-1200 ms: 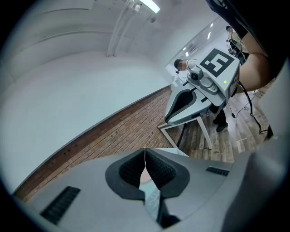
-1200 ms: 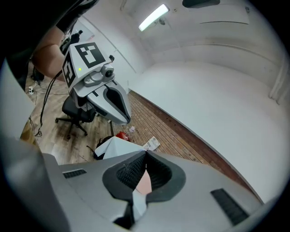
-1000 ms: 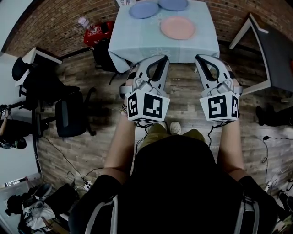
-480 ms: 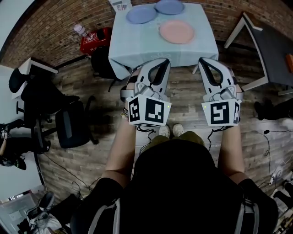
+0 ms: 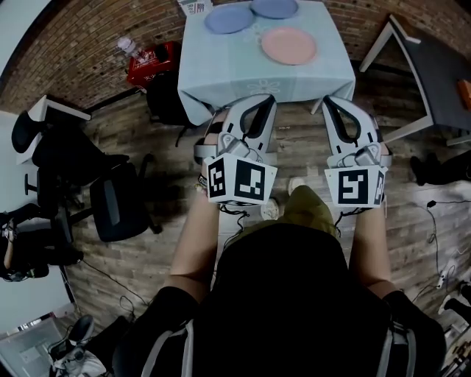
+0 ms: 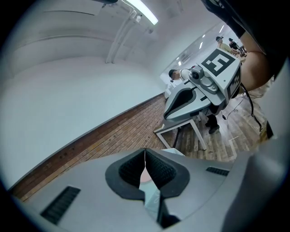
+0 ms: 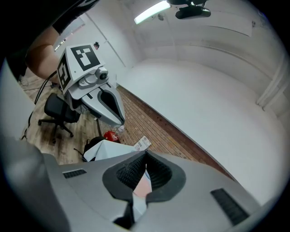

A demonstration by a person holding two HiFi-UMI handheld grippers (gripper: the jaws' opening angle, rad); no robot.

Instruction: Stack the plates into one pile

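Three plates lie apart on the table with a pale blue cloth (image 5: 243, 74): a blue plate (image 5: 229, 20) at far left, a second blue plate (image 5: 274, 7) at the far edge, and a pink plate (image 5: 288, 46) nearer and to the right. My left gripper (image 5: 266, 99) and right gripper (image 5: 329, 101) hang side by side over the floor, just short of the table's near edge. Both are shut and hold nothing. In the left gripper view the tips meet (image 6: 145, 151); in the right gripper view they meet too (image 7: 146, 156). Below the closed tips a sliver of the pink plate (image 7: 142, 186) shows.
A black office chair (image 5: 114, 193) stands on the wooden floor at left. A red crate (image 5: 153, 60) and a black bag (image 5: 163, 92) sit by the table's left corner. A dark table with white legs (image 5: 430, 70) is at right. Cables trail over the floor.
The person has stepped towards the table and one knee has swung forward. Both grippers went along, still shut and side by side.
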